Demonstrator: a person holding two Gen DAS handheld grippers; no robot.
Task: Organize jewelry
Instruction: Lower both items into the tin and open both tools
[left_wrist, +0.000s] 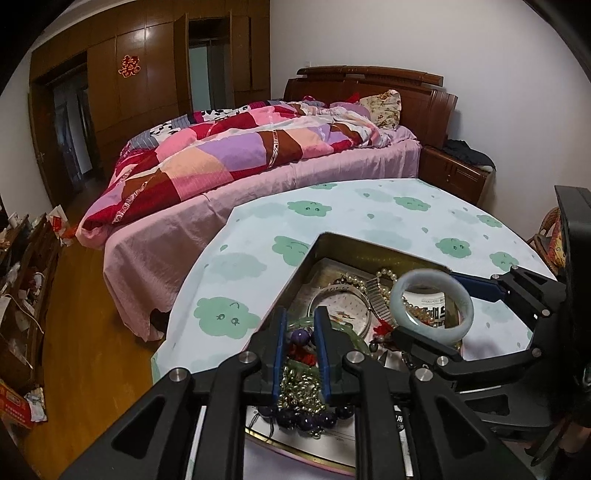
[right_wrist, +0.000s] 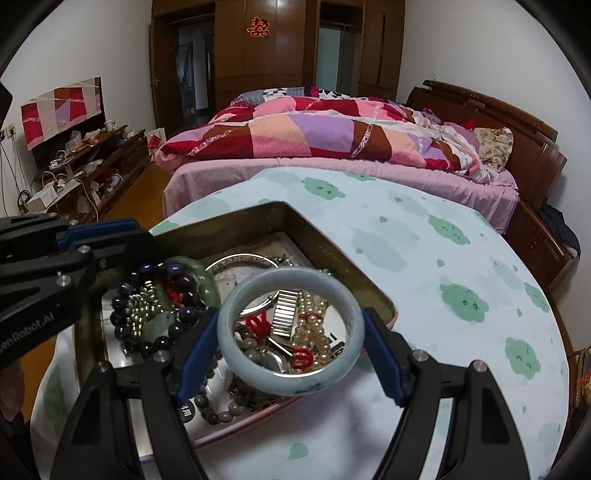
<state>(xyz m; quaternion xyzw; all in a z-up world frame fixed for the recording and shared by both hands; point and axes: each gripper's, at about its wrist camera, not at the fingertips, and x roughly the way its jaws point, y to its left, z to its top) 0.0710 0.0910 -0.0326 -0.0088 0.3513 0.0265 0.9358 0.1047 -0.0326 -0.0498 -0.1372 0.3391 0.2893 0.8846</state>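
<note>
- Right gripper: jaws wide, blue pads clamped on opposite sides of a pale grey-green jade bangle, held level above the near right corner of an open rectangular metal tin.
- Left gripper: jaws narrow, lowered into the tin's left part over a tangle of dark purple bead bracelet, gold-coloured bead chain and translucent green bangle; strands between the pads, but contact cannot be told.
- Tin contents elsewhere: thin silver bangle, pearl strand, ribbed metal watch strap, red knotted cord, grey-brown bead bracelet.
- Tin resting on tabletop covered with white cloth printed with green clouds.
- Behind tabletop: bed with pink sheet and patchwork quilt.
</note>
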